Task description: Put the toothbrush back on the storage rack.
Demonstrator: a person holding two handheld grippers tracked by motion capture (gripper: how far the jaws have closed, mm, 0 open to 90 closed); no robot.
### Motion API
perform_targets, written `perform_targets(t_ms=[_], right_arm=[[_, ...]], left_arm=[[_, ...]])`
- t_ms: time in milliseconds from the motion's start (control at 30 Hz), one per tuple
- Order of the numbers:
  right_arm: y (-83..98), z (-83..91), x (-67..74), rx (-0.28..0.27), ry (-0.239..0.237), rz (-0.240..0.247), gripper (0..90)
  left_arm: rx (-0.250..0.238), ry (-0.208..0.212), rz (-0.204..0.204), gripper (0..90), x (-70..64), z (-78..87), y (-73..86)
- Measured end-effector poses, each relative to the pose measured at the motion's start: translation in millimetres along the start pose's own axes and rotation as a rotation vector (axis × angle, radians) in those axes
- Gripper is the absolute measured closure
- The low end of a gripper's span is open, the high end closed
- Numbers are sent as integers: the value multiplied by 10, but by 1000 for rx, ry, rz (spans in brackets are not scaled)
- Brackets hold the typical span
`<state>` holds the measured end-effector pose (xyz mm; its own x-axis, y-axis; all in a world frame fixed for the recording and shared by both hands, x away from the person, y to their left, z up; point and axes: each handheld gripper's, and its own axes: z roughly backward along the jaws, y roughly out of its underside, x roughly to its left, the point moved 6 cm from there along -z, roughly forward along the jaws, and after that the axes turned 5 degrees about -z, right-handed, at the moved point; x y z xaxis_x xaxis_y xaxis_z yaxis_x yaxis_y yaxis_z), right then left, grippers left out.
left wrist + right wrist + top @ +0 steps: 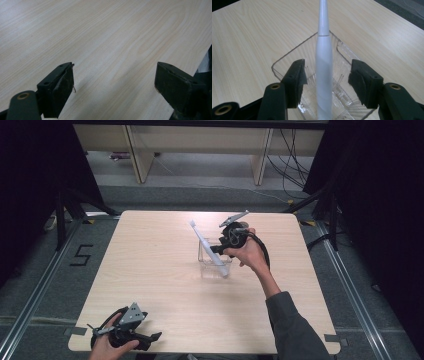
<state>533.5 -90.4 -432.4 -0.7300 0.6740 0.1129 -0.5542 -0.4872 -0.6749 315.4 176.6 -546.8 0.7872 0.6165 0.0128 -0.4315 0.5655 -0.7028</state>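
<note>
My right gripper (325, 77) sits at the clear plastic container (287, 58) near the middle of the worktop (150, 270), with its jaws spread apart and the white toothbrush (323, 65) standing in the gap between them. Neither pad appears to touch the handle; there is daylight on both sides in the right gripper view. The toothbrush's foot rests down inside the container and its long axis runs straight away from me along the line of my jaws, narrowing to the neck beyond the container's far corner. In the high view the toothbrush (207, 249) leans, head up and tilted toward my left and the far side, foot at the near right of the container (204, 267), and my right gripper (227, 240) is right beside its middle.

Whether I am about to close on it or have just let go, I cannot say. If I am to grip it, the handle is already centred, so closing across its width would do.

My left gripper (145, 336) is well away, at the near left edge of the worktop, jaws wide apart over bare wood (105, 37), holding nothing. The right hand is plainly the nearer one.
</note>
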Motion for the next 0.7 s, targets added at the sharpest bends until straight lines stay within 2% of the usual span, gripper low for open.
perform_targets(t_ms=[33,100,133,167,233,267,300,333,367,400,433,467,533,633,667,700], right_arm=[[6,3,3,-20,2,-10,456],[19,44,-10,-18,-4,20,443],[29,61,11,-23,-9,-9,441],[29,76,-13,-29,0,21,440],[61,102,-10,-28,-4,10,430],[66,106,-16,-40,-8,23,423],[80,121,-15,-39,1,2,418],[93,132,-19,-37,2,-1,412],[92,139,-33,-54,5,20,403],[113,153,-17,-44,3,-14,396],[123,173,-13,-46,6,-20,395],[122,183,-20,-68,10,-1,391],[137,223,-16,-79,9,0,377],[164,281,10,-106,10,-25,370],[168,306,-1,-102,-6,11,366],[187,340,11,-113,-2,-11,364]], left_arm=[[0,-1,1,155,-3,4,0],[4,3,-2,154,1,4,1],[3,2,-1,155,1,5,1],[5,0,-2,155,4,5,3],[6,3,-3,154,0,5,4],[6,2,-2,155,1,4,5],[1,10,4,155,-9,4,2],[2,5,5,155,-6,4,2],[3,1,2,155,1,3,4],[3,1,3,155,1,4,4],[3,1,2,155,1,4,4],[3,1,2,155,1,5,4],[1,5,4,155,-7,5,4],[4,1,-1,155,-1,7,6],[4,1,-1,155,0,7,5],[4,1,-1,155,-1,7,5]])
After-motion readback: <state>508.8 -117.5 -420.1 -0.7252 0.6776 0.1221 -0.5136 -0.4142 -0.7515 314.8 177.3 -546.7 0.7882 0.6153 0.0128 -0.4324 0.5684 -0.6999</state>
